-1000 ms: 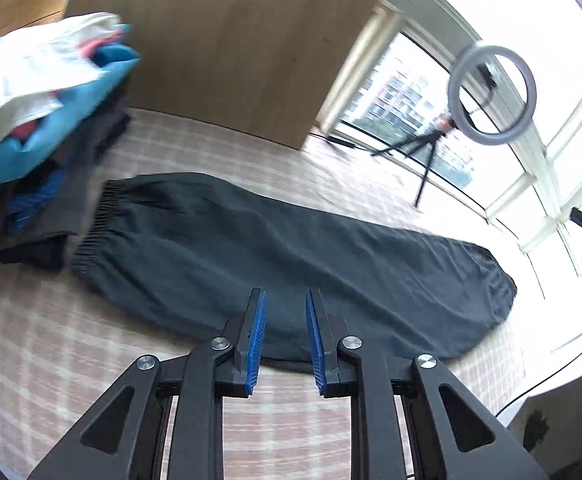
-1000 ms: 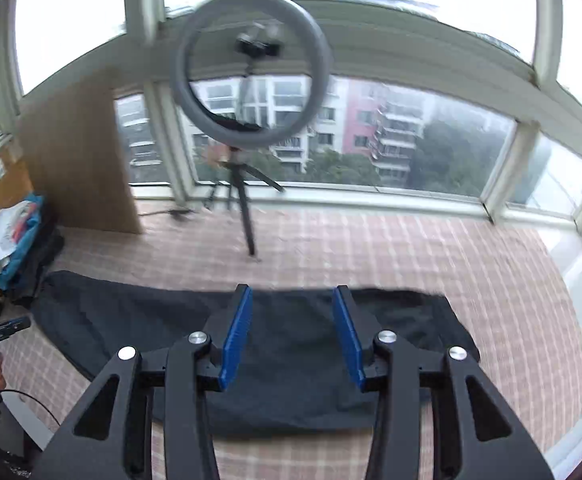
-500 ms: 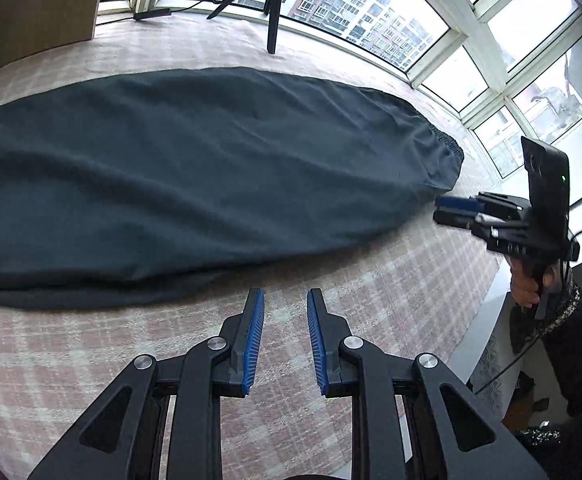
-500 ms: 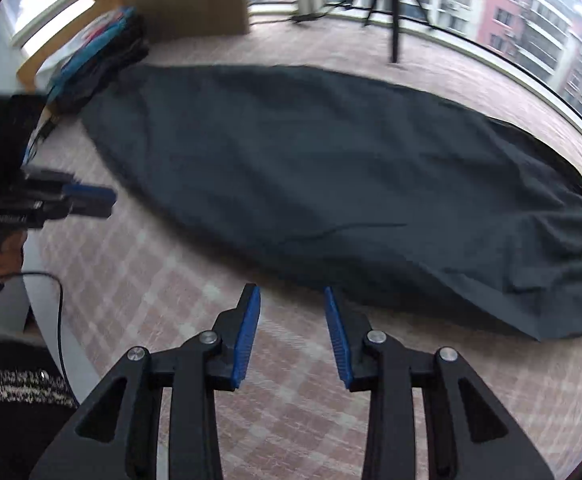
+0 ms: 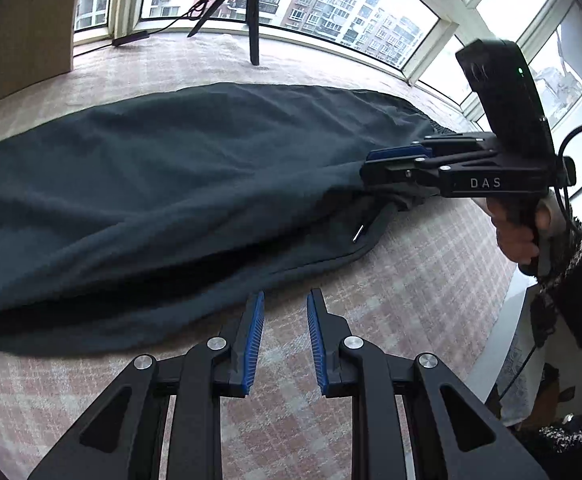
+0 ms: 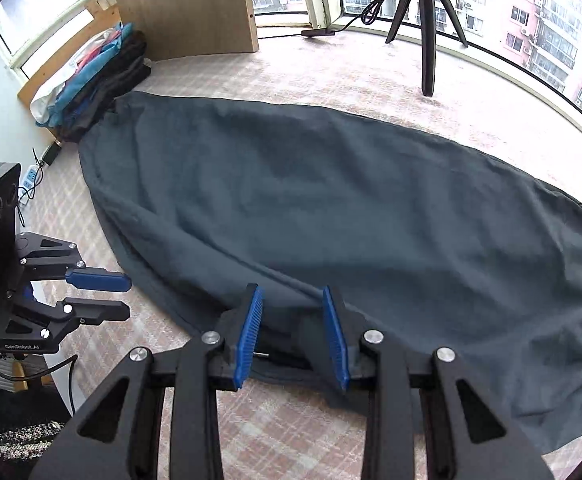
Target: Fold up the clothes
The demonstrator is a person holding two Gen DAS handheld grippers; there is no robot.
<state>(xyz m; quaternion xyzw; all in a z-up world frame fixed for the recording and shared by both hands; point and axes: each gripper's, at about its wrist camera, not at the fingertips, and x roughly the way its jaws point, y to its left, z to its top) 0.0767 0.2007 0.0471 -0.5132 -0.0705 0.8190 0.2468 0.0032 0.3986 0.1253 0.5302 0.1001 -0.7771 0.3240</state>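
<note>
While closing part-open right hand-held gripper (image 6: 293, 332) around trousers (image 6: 331, 200) hem at bed (image 6: 291, 420) near edge, pinch both layers; left hand-held gripper (image 5: 283, 332) slightly open, empty.

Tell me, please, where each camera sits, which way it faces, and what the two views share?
Left wrist: on the left gripper, angled down at the dark garment; shows its own fingers, the right gripper and a hand.
Right wrist: on the right gripper, steeply down, fingers straddling the garment's edge; left gripper at left.
Shared: garment, checked cloth, tripod.
</note>
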